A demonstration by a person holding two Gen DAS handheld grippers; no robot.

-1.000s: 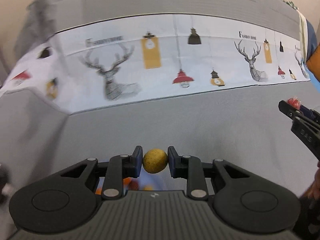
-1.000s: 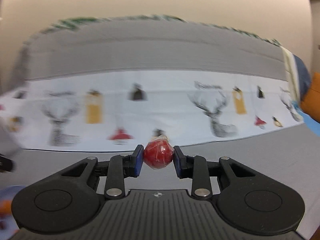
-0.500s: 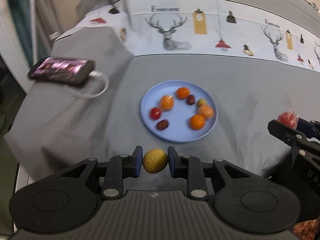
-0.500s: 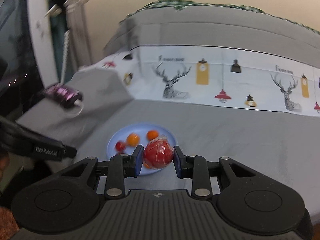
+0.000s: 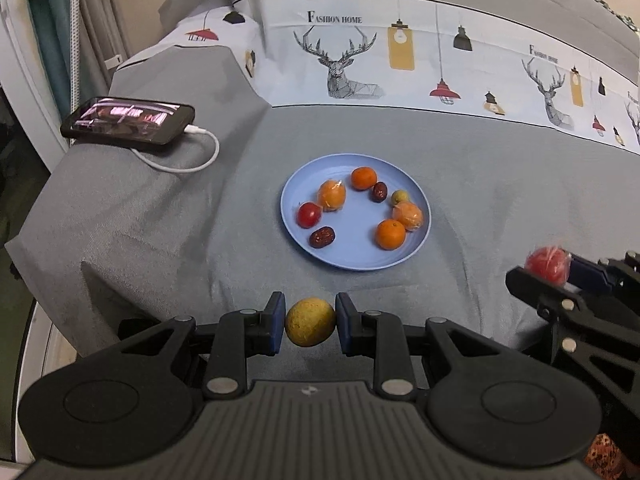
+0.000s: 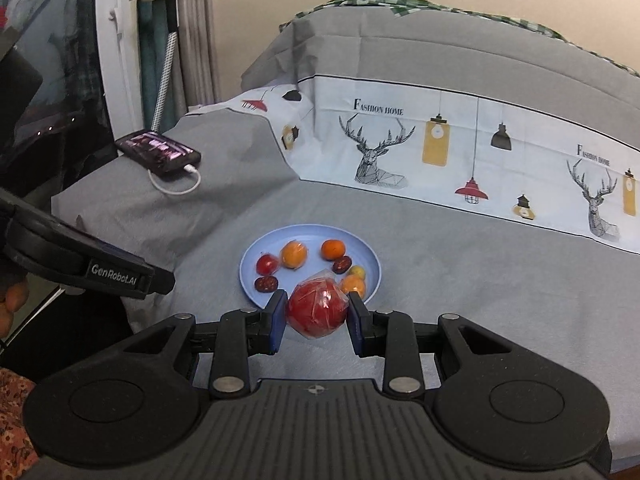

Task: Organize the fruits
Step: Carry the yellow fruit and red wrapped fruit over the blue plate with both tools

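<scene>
A bed (image 5: 160, 220) covered in a grey spread fills both views, with a white band (image 5: 440, 60) printed with deer heads and hanging lamps running across its far side. On the raised left corner of the bed lies a dark phone (image 5: 128, 120) with its screen lit, a white cable (image 5: 188, 160) looping from its right end.

Near the middle of the bed, toward the near edge, sits a round blue plate (image 5: 304, 184). It carries two bare oranges (image 5: 390, 234), two oranges in clear wrap (image 5: 331, 195), a small red tomato (image 5: 309, 215), two dark dates (image 5: 322, 237) and a little yellow-green fruit (image 5: 399, 197), set roughly in a ring.

The left tongs (image 5: 310, 322) are closed on a yellow fruit (image 5: 310, 322), held above the bed just short of the plate's near rim. The right tongs (image 6: 317, 314) grip a red fruit wrapped in clear film (image 6: 317, 314), held at the plate's near right rim in the right wrist view. The two tongs are apart, the right one at the right border of the left wrist view.
</scene>
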